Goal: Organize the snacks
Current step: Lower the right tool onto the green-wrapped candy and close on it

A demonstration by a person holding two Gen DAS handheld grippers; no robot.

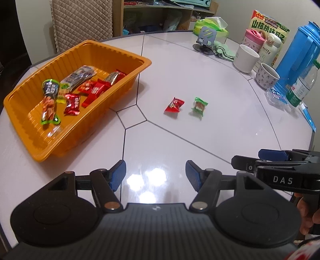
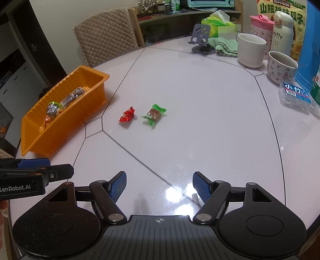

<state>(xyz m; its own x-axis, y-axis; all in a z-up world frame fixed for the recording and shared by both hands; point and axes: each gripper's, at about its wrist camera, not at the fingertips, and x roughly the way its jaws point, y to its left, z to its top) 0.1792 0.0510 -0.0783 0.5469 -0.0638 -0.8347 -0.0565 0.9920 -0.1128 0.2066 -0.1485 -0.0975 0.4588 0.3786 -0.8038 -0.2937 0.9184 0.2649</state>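
Writing: "DAS" reads on the body of the right gripper (image 1: 260,160) as seen from the left wrist view; "GenRobot.AI" reads on the left gripper (image 2: 48,168) as seen from the right wrist view; "miffy" with a rabbit drawing on the white flask (image 2: 282,32); large Chinese characters on the snack bag (image 2: 280,10) behind it; blue Chinese label with a barcode on the clear plastic box (image 2: 296,96).
Left gripper: blue-padded tongs released, wide apart, nothing between them; held low over the near edge of the white table (image 1: 200,80), pointing toward the loose sweets.
Right gripper: tongs released in its own view, nothing held; held level, close beside the left gripper, on its right.
Loose snacks: red candy (image 1: 174,105) and green candy (image 1: 198,107) lie on the bare tabletop, just beside each other, not touching, well ahead of both grippers.
Orange tray (image 1: 128,54): on the table's left side, apart from the loose pair; holds several red wrapped sweets (image 1: 72,104), a long sausage-type pack (image 1: 49,102) and silver-wrapped bars.
Far edge: white mug (image 1: 245,58), patterned mug (image 1: 267,75), pink cup (image 1: 253,39), blue jug (image 1: 296,58), green cloth (image 1: 223,51), tissue pack (image 1: 215,25), grey phone stand (image 1: 206,40).
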